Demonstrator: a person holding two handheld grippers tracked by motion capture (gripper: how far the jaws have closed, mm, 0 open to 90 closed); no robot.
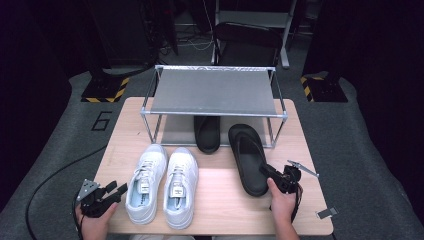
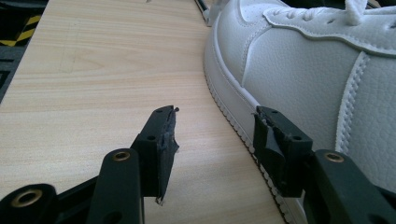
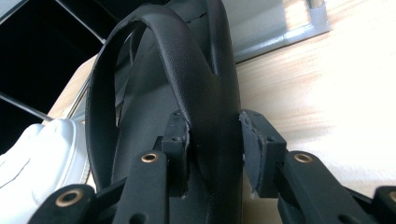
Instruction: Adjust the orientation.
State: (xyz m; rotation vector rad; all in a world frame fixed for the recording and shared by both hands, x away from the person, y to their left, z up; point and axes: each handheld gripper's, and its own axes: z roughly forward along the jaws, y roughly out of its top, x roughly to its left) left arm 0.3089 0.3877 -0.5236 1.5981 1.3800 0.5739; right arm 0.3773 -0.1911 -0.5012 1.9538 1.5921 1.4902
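Note:
A black slipper (image 1: 248, 157) lies on the wooden table (image 1: 220, 205), right of centre. My right gripper (image 1: 268, 173) holds its near right edge. In the right gripper view the jaws (image 3: 215, 140) straddle the slipper's (image 3: 154, 93) side where the strap meets the sole, and the pads press on it. A second black slipper (image 1: 207, 132) sits under the rack. Two white sneakers (image 1: 162, 185) stand side by side at the front left. My left gripper (image 1: 117, 192) is open just left of them. Nothing lies between its jaws (image 2: 215, 135), and the right pad is close to the sneaker's (image 2: 303, 70) sole.
A metal-framed shoe rack (image 1: 212, 92) with a grey shelf stands at the back of the table. A small grey piece (image 1: 326, 213) lies at the front right edge. Bare wood (image 2: 93, 70) stretches left of the sneakers. Dark floor surrounds the table.

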